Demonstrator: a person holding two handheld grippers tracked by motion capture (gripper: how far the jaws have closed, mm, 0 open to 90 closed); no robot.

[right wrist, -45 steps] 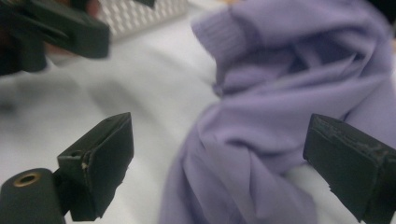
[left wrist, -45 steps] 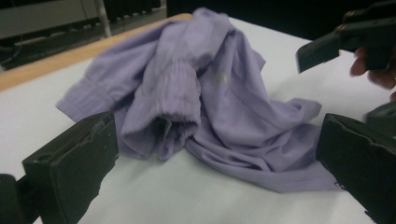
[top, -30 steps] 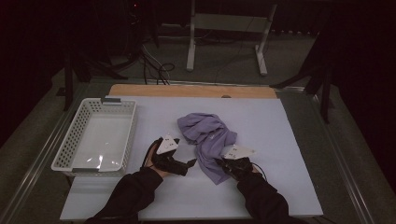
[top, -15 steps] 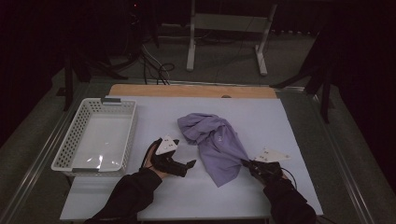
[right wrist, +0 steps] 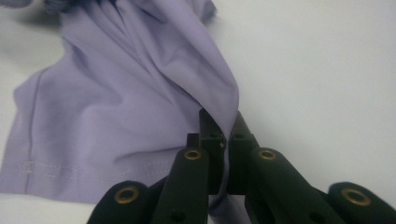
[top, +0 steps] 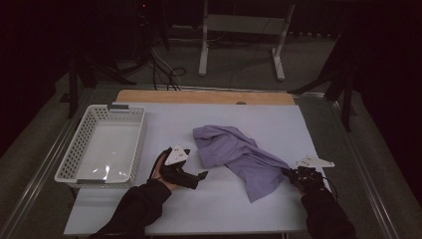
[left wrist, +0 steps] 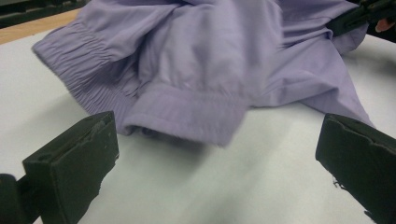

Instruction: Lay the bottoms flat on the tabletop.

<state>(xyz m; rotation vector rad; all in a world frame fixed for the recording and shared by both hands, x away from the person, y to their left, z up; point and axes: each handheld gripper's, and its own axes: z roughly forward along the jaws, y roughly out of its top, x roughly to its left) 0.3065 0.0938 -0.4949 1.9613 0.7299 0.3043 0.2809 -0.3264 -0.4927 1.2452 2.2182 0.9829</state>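
The right gripper (top: 288,173) has dragged the lavender garment (top: 238,152) rightward across the table (top: 318,124) — jaws clamped on its edge, probably spreading it; the left gripper (top: 203,175) waits, jaws apart.

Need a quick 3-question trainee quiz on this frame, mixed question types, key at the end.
1. True or false: the right gripper is shut on a fold of the purple garment.
2. How do the left gripper jaws stand in the left gripper view? A) wide apart, nothing between them B) clamped on the garment's hem C) shut on the basket rim
3. Where does the white basket sit relative to the garment in the high view?

Key:
1. True; cloth is pinched between the closed jaws.
2. A; the hem lies just beyond them on the white table cover.
3. To its left, apart from it, with nothing visible inside.
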